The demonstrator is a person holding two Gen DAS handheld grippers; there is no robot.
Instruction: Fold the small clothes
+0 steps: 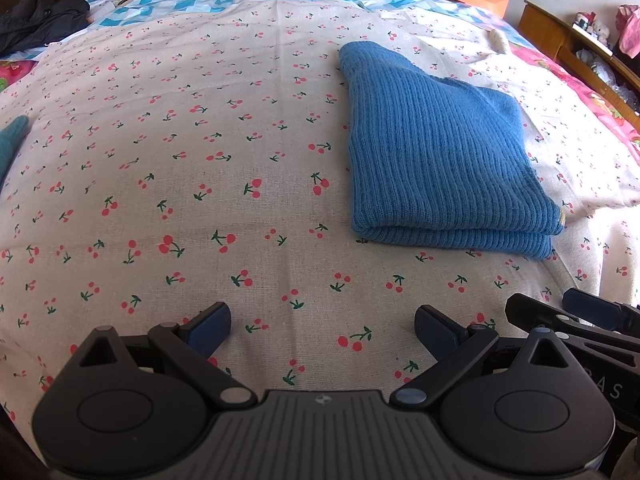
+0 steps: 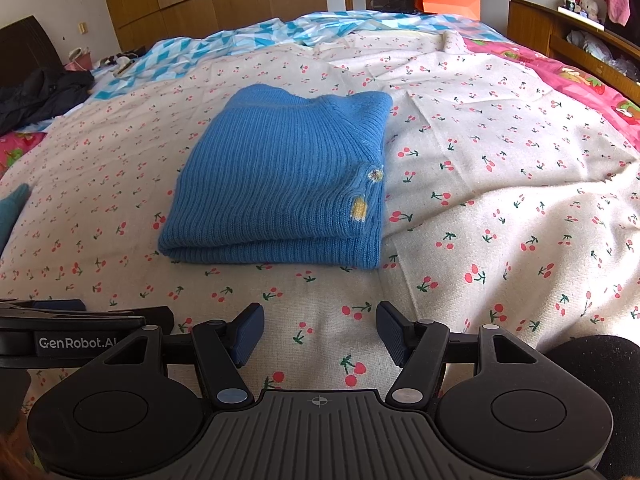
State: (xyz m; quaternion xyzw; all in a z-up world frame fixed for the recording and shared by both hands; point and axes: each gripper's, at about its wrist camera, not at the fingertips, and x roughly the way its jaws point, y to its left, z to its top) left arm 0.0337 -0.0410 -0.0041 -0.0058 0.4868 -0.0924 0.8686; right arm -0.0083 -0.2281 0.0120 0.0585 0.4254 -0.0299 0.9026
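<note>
The folded blue rib-knit sweater (image 2: 280,176) is taken as the landmark. It lies flat on the cream cherry-printed cotton bedsheet (image 2: 500,168), folded into a compact rectangle of stacked layers, with the doubled fold edge turned toward both grippers.

Only in the right wrist view are a small round pale patch and a yellow mark shown along the sweater's right edge; in the left wrist view that edge is seen side-on, and only a sliver of yellow is visible at the near right corner of the sweater (image 1: 436,152). Only in the left wrist view is the sweater placed to the right of centre, with a broad bare stretch of the bedsheet (image 1: 180,160) to its left.

The left gripper (image 1: 322,330) is held short of the sweater's near edge, jaws spread wide, with nothing between them. The right gripper (image 2: 320,328) is held likewise near the fold edge, apart from it, jaws moderately wide and empty.

A teal fabric piece (image 1: 12,140) lies well left of the sweater. A blue-and-white diamond-patterned quilt (image 2: 240,40) lies beyond it.
</note>
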